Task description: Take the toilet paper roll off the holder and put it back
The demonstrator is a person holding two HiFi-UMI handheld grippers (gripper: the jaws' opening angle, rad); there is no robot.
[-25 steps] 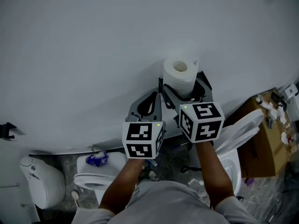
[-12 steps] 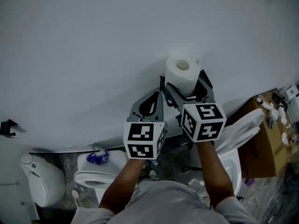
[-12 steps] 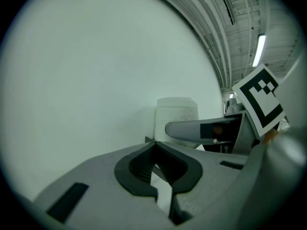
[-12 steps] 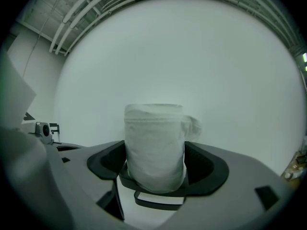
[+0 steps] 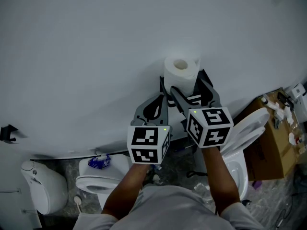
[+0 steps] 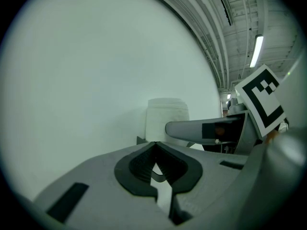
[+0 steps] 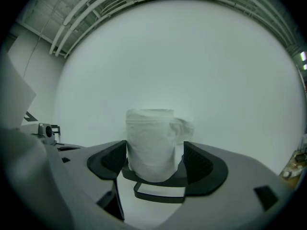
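Low centre in the head view, the left gripper (image 5: 154, 107) sits nearer, jaws clenched on nothing. Just beyond it, the right gripper (image 5: 186, 92) has its jaws grasping the roll (image 5: 181, 71), which stands upright with its core pointing up, close to the wall (image 5: 96, 56).

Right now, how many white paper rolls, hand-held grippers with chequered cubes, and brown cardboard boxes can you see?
white toilet paper roll: 1
hand-held grippers: 2 (left gripper, right gripper)
brown cardboard box: 1
Total: 4
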